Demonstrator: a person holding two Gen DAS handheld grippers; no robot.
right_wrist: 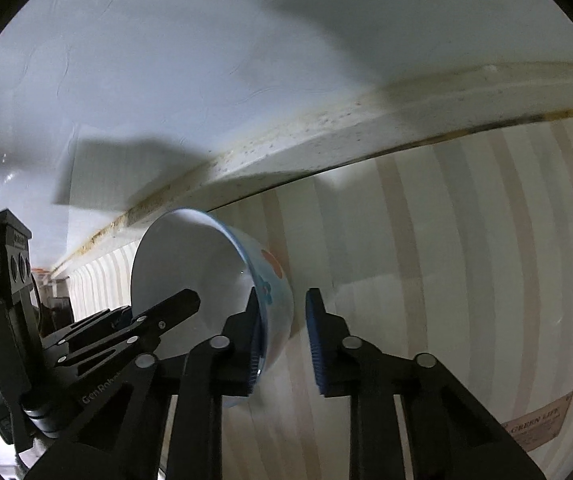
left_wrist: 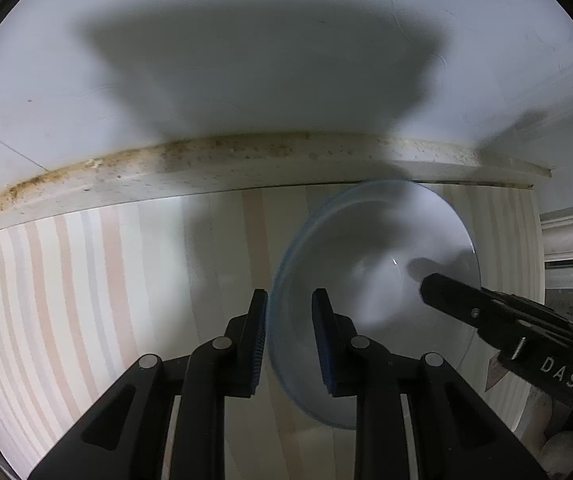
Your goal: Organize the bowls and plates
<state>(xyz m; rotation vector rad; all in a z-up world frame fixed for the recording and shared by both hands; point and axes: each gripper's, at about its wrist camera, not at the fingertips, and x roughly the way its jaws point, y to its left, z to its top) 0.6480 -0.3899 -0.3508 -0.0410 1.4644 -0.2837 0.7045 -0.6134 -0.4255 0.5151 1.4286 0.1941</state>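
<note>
A glazed bowl [left_wrist: 374, 280], white inside, pale blue outside with an orange-and-blue motif, is seen on the striped tablecloth [left_wrist: 86, 300] near the stained wall edge [left_wrist: 246, 152]. The left gripper [left_wrist: 289, 344] straddles its rim, jaws drawn near their narrowest; pad contact cannot be confirmed. The right gripper [right_wrist: 282, 344] sits at the opposite wall, jaws likewise narrow. The bowl is judged rigid, brittle, slick; the rim wall is the preferred hold.
</note>
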